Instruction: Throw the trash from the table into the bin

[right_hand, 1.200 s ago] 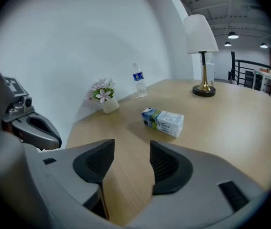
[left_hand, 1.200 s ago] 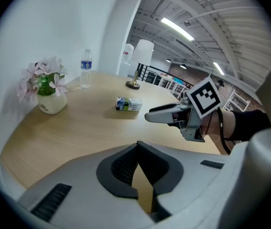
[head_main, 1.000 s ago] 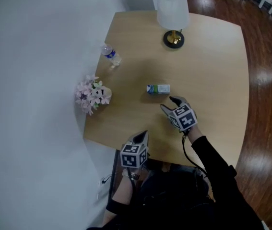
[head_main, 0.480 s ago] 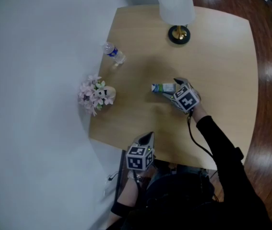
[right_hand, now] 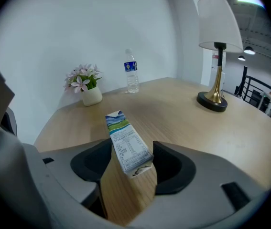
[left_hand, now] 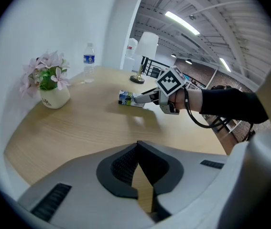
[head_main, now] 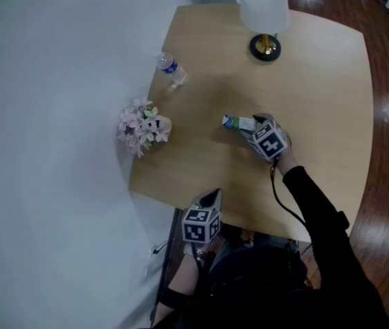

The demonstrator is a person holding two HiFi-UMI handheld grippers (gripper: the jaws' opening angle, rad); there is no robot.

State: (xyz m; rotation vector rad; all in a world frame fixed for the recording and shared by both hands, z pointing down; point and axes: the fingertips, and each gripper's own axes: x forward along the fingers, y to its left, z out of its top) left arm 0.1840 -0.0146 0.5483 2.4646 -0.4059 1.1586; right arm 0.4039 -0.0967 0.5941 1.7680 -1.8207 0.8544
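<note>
Pale wood of the counter (head_main: 317, 115) is set against a white wall, and no bin is shown in any view. At the near edge the left tool (head_main: 212, 195) is kept where it was, its jaws brought together at the tips with nothing between them. Within the last second the right tool (head_main: 257, 123) has been carried forward across the counter to the milk carton (head_main: 234, 123), which lies on its side near the middle. The jaws have just been narrowed, and the carton's near end is now taken between them, both sides apparently touched by the pads. The carton is not yet lifted. The pickup is judged to be under way, with the carry to the bin still to be done.

Counted from left to right: one potted flower (head_main: 146, 125), one water bottle (head_main: 171, 69), one carton and one lamp (head_main: 264, 2). Two tools are counted. Whether the bottle is also meant as trash cannot be settled.
</note>
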